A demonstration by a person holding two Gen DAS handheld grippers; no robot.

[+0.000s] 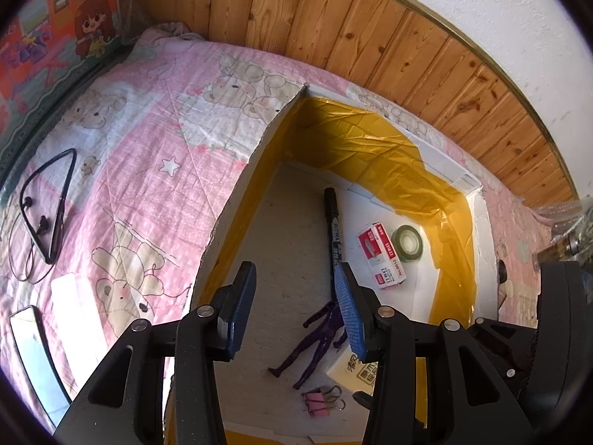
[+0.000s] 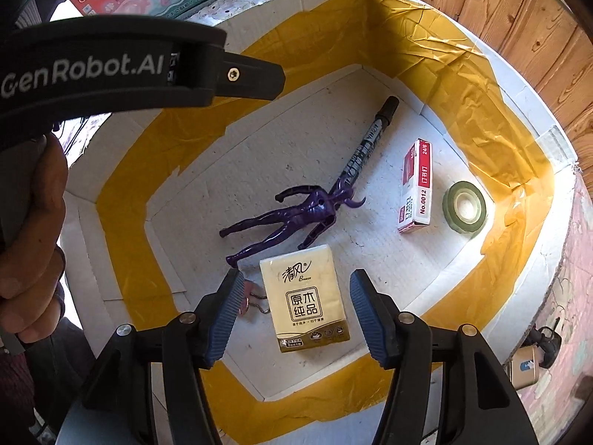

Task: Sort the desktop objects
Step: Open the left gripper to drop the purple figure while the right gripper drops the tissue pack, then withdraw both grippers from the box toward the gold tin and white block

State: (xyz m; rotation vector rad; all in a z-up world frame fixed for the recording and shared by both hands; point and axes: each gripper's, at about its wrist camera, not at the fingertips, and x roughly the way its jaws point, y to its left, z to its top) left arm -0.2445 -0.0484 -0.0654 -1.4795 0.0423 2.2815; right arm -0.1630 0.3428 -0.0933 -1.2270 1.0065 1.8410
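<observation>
An open white box lined with yellow tape holds a black marker, a red-and-white staple box, a green tape roll, a purple figure, a yellow tissue pack and a pink binder clip. My right gripper is open above the tissue pack, which lies between its blue pads without touching them. My left gripper is open over the box floor, nothing in it, the figure just below its right finger.
The box sits on a pink bear-print quilt. On the quilt's left lie neckband earphones and a phone. A colourful toy carton and a wooden wall panel stand behind. A hand holds the left gripper's body.
</observation>
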